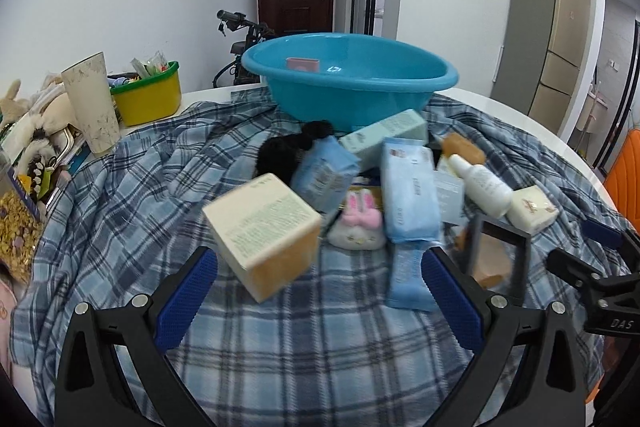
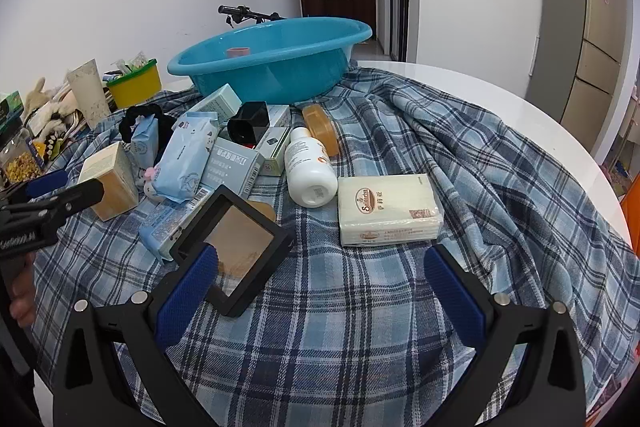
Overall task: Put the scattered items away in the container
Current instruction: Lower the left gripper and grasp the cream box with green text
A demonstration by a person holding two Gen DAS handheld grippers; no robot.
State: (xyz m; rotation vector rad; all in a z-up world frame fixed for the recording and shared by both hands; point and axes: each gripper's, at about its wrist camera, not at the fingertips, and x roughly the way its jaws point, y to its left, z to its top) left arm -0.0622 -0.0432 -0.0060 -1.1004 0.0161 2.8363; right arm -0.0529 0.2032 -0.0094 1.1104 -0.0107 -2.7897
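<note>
- Clutter is lying heaped on the plaid cloth [image 2: 360, 307], and the blue basin [image 1: 352, 83] is sitting beyond it at the far edge, with one small pink item already inside.
- Nearest the left gripper [image 1: 320, 283] is the cream-and-tan box [image 1: 264, 235], standing just ahead of it and a little to its left, tilted, with a corner turned toward the camera.
- Both of that gripper's blue pads are standing spread wide with nothing between them.
- The right gripper [image 2: 320, 283] is likewise gaping and empty; the tissue pack [image 2: 388, 207] is lying straight ahead of it, long axis running across the fingers, and the black frame [image 2: 236, 239] is resting against its left pad.
- The left hand looks better placed for the box, the right for the tissue pack; either way the basin is lying farther on, past the pile.
</note>
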